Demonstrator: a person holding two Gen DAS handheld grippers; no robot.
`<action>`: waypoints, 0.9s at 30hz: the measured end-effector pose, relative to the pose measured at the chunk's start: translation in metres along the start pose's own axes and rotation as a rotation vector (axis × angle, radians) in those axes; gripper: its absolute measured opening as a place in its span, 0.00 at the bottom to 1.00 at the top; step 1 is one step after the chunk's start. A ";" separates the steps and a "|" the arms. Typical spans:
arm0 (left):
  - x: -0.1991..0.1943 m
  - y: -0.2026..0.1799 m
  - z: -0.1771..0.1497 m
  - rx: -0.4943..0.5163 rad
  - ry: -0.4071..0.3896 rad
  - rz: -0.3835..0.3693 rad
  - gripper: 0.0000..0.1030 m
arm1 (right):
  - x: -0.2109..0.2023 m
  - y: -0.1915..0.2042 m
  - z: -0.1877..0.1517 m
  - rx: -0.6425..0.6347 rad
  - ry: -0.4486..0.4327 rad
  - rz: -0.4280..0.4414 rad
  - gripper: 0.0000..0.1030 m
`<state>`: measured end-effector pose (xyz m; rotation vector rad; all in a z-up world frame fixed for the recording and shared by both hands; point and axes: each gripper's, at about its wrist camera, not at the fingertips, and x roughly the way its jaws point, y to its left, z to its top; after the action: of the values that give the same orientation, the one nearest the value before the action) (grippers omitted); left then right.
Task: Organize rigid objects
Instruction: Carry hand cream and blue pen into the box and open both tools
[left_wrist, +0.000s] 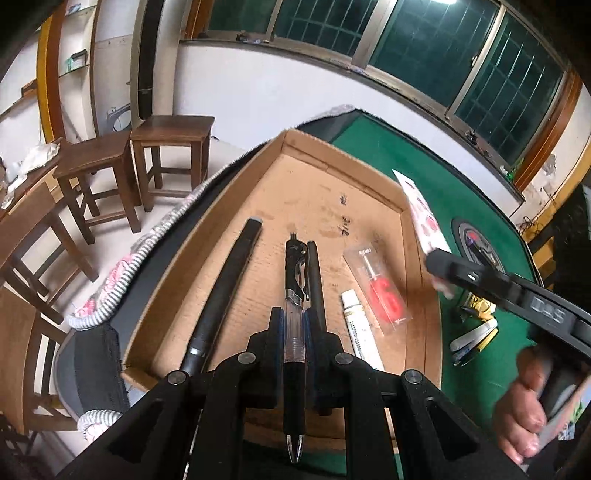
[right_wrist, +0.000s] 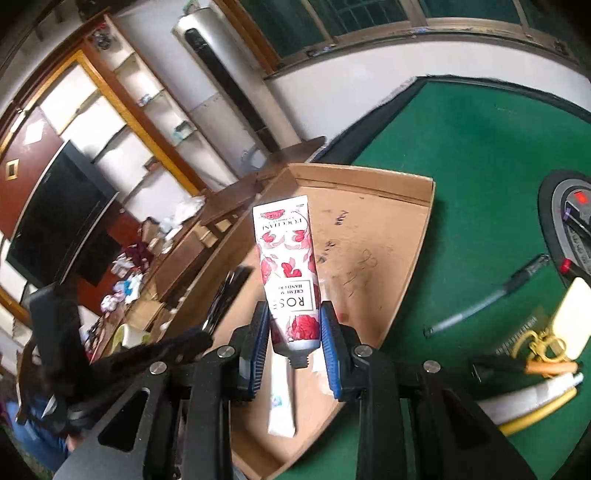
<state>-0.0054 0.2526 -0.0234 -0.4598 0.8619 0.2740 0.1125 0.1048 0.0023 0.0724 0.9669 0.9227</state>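
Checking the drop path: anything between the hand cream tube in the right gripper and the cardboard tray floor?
Partly. The hand cream tube hangs over the cardboard tray, with a small white tube lying right below it. The tray floor further in is bare.

Two dark wooden stools (left_wrist: 147, 155) stand side by side on the pale floor, near a white wall; a wooden chair (left_wrist: 33, 236) sits closer in, at the left edge; barred windows (left_wrist: 461, 55) with dark green panes run along the wall above; a tall white floor-standing air conditioner (right_wrist: 221, 85) stands beside open shelves (right_wrist: 122, 110); a black television screen (right_wrist: 55, 218) hangs below those shelves, over a cluttered sideboard (right_wrist: 129, 266).
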 end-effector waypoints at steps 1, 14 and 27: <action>0.002 -0.001 0.000 0.006 0.005 0.002 0.09 | 0.005 -0.003 0.001 0.004 -0.007 -0.017 0.26; 0.024 -0.006 0.007 0.049 0.045 0.075 0.09 | 0.014 -0.023 -0.004 0.011 -0.026 -0.104 0.26; 0.033 -0.012 0.007 0.096 0.043 0.142 0.12 | 0.058 -0.008 0.019 -0.051 0.120 -0.240 0.26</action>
<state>0.0252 0.2468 -0.0420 -0.3164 0.9469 0.3525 0.1452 0.1467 -0.0288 -0.1417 1.0378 0.7354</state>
